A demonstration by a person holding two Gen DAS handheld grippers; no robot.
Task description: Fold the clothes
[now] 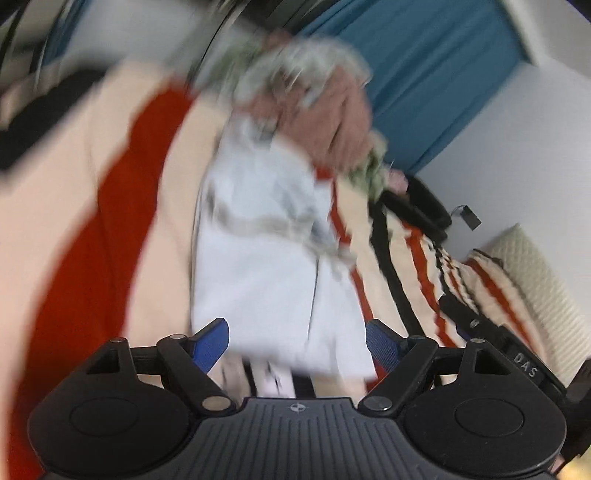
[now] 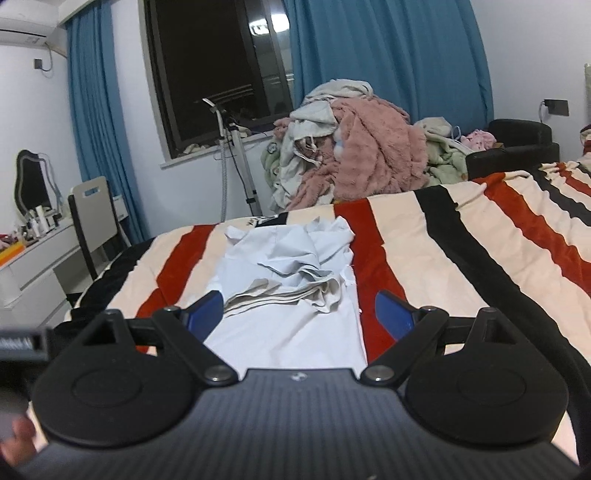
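Bedroom with blue curtains (image 2: 388,55) on either side of a dark window (image 2: 218,70). The bed (image 2: 480,243) carries a striped cover in cream, red and black. Beyond its far edge stands a heap of laundry (image 2: 354,147), with a pink fleece item topmost. A black armchair (image 2: 517,147) sits to the right of the heap. To the left are a white dresser (image 2: 33,266), a chair (image 2: 94,218) and a metal stand (image 2: 236,162). An air conditioner (image 2: 26,35) is mounted on the upper left wall.

Task item: a white garment (image 2: 291,288) lies on the bed cover, near part flat, far part crumpled into folds, with beige fabric bunched across the middle.

Right hand-held gripper (image 2: 299,314): blue fingers (image 2: 205,314) spread wide to either side of the garment's near part, holding nothing; contact with the cloth cannot be determined.

Left hand-held gripper (image 1: 297,343): fingers spread wide, with the garment's lower part between them. The left wrist view is heavily motion-blurred; contact cannot be determined. The laundry heap appears there only as a pink and green smear (image 1: 314,110).
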